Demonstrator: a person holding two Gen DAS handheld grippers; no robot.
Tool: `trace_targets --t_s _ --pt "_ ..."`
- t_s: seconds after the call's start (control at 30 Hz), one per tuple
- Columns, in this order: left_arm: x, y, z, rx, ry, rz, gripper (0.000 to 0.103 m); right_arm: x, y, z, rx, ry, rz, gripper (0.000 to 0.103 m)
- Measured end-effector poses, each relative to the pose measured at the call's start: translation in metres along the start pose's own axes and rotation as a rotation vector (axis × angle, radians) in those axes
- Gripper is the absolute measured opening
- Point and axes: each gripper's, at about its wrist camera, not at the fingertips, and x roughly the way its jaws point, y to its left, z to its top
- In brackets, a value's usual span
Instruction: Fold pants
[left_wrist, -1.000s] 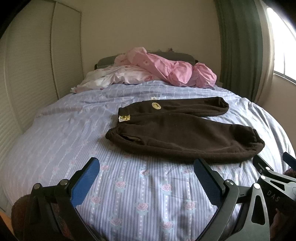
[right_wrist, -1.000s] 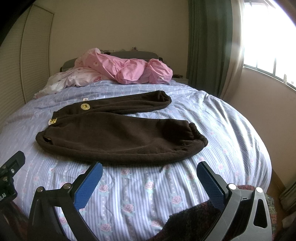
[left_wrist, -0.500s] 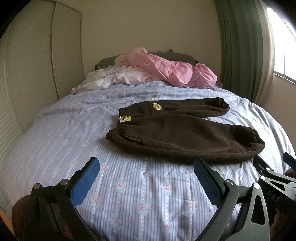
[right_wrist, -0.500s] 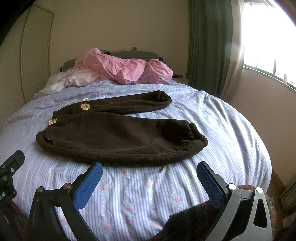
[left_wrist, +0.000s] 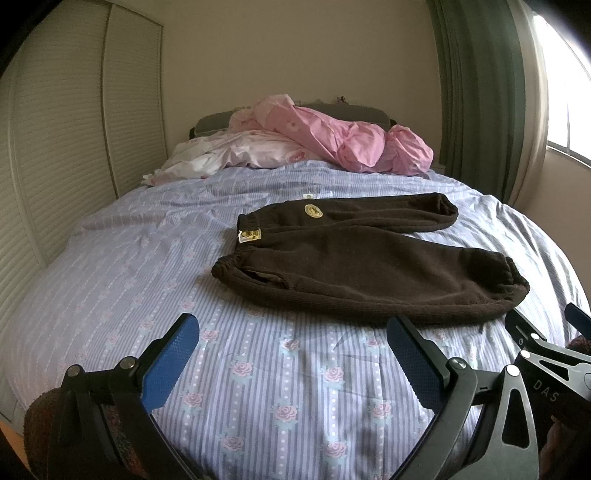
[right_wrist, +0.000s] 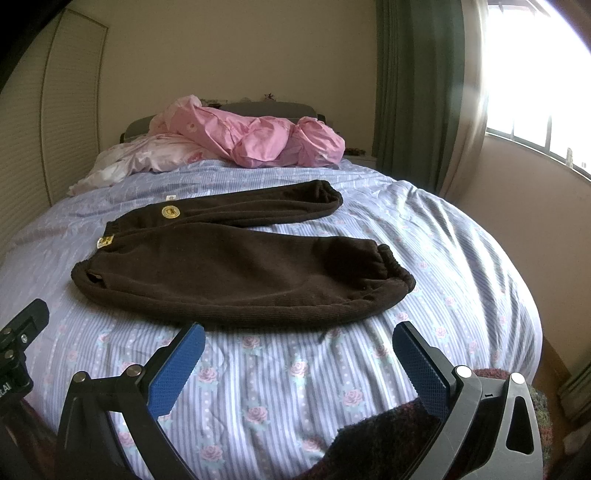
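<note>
Dark brown pants (left_wrist: 362, 258) lie flat on the bed, waistband to the left, both legs pointing right and splayed apart; they also show in the right wrist view (right_wrist: 236, 262). My left gripper (left_wrist: 291, 350) is open and empty, held above the bedsheet a little short of the pants' near edge. My right gripper (right_wrist: 299, 354) is open and empty, just short of the near leg. The right gripper's body shows at the left wrist view's right edge (left_wrist: 546, 369).
The bed (left_wrist: 147, 280) has a blue striped rose-print sheet. A heap of pink bedding (left_wrist: 332, 144) lies at the headboard. Louvred closet doors (left_wrist: 59, 155) stand left, green curtains (right_wrist: 417, 92) and a window right.
</note>
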Motion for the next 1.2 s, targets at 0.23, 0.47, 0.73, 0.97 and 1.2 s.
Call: trace_targets --t_s 0.23,0.47,0.73,0.97,1.2 --pt "0.000 -0.001 -0.001 -0.003 0.001 0.000 0.103 -0.001 -0.001 0.001 -0.002 0.005 -0.002 0.103" --pt "0.004 0.000 -0.002 -0.003 0.022 -0.007 0.103 0.002 0.004 0.000 -0.010 0.019 -0.015 0.103" --pt "0.015 0.005 0.011 0.013 0.013 0.024 0.103 0.014 -0.001 0.009 0.038 0.047 -0.029 0.103" --pt "0.044 0.011 0.028 0.016 0.037 0.065 0.103 0.043 -0.011 0.025 0.191 0.098 -0.042 0.103" --pt "0.089 0.005 0.032 0.005 0.133 0.066 0.095 0.081 0.005 0.026 0.185 0.169 -0.056 0.103"
